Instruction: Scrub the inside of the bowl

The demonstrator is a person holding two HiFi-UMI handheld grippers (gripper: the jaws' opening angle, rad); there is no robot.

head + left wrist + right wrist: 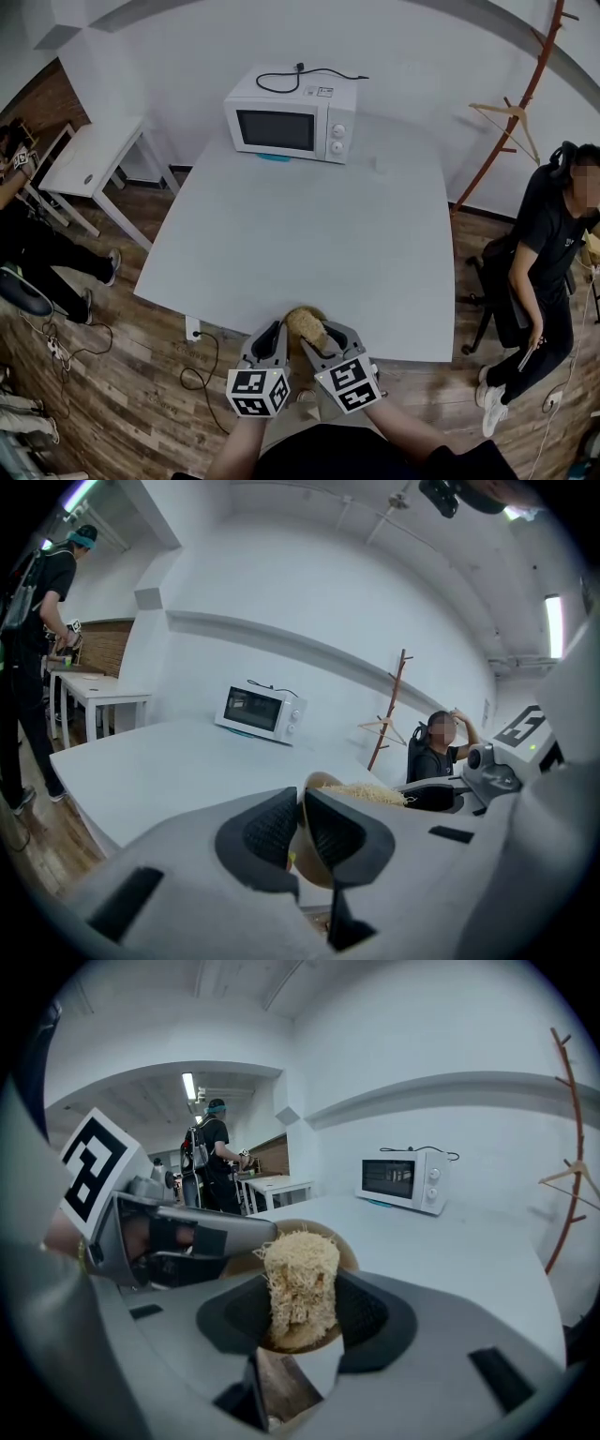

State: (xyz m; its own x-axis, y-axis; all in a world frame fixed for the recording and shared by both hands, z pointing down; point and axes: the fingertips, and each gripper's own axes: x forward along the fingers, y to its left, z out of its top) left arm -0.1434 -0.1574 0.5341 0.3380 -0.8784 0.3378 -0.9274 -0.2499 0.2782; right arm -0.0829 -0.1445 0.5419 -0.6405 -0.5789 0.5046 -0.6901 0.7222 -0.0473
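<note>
Over table edge: left gripper grips bowl; right gripper grips scrubber

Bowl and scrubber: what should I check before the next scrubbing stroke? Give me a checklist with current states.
1. Left gripper grips the bowl: ok, jaws shut on its rim wall.
2. Right gripper holds the scrubber: ok, clamped between the jaws.
3. Scrubber is at the bowl's opening: ok.
4. Scrubber touches the inner wall: cannot tell.
5. Bowl rests on the table: cannot tell; it is at the near edge.
6. Microwave clear of the work: ok, far across the table.
</note>
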